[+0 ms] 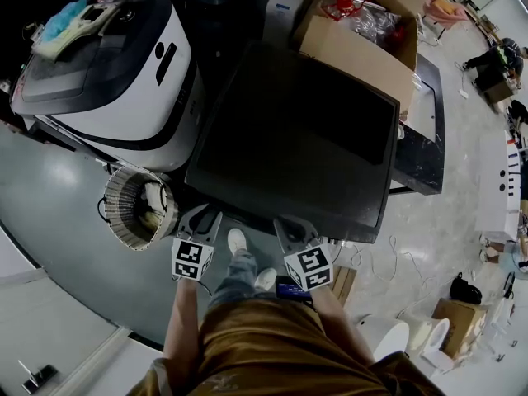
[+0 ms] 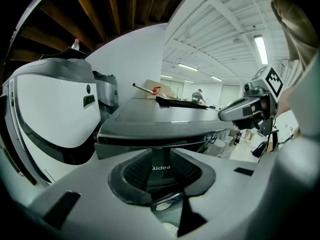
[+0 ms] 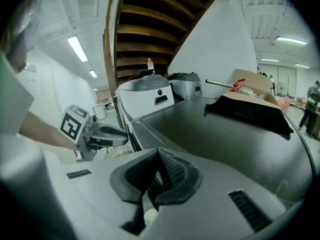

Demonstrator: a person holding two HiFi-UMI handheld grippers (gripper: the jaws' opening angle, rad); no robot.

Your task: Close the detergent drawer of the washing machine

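Note:
The dark washing machine fills the middle of the head view, seen from above. Both grippers are at its front edge. My left gripper is at the front left corner; in the left gripper view its pads stand apart, and a front panel with the "Midea" logo shows in the gap, very close. I cannot tell whether that panel is the drawer or whether it sticks out. My right gripper is further right along the front edge; in the right gripper view its pads meet at the tips with nothing between them.
A white and black machine stands left of the washer, with a round wicker basket in front of it. An open cardboard box sits behind the washer. A black cloth lies on the lid. The person's shoes are below the grippers.

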